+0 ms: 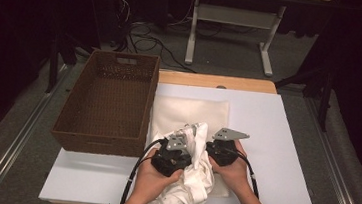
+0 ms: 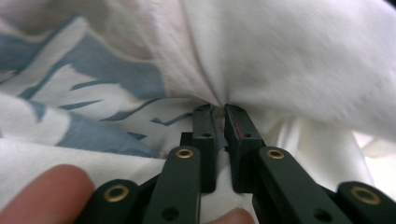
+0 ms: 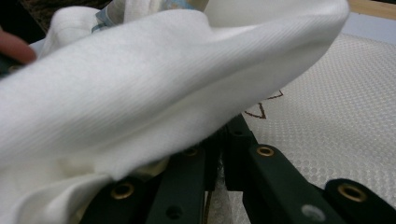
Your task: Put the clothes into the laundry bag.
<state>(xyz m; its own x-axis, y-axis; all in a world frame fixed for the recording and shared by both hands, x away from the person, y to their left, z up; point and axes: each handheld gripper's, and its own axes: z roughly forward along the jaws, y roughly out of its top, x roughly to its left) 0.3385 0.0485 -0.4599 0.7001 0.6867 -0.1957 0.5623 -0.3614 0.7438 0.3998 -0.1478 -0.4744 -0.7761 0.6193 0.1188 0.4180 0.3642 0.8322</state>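
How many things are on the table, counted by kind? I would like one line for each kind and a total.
White garment with blue print: 1
Folded cream cloth: 1
Brown woven basket: 1
Hand-held grippers: 2, left gripper and right gripper, both shut on the garment
Total: 5
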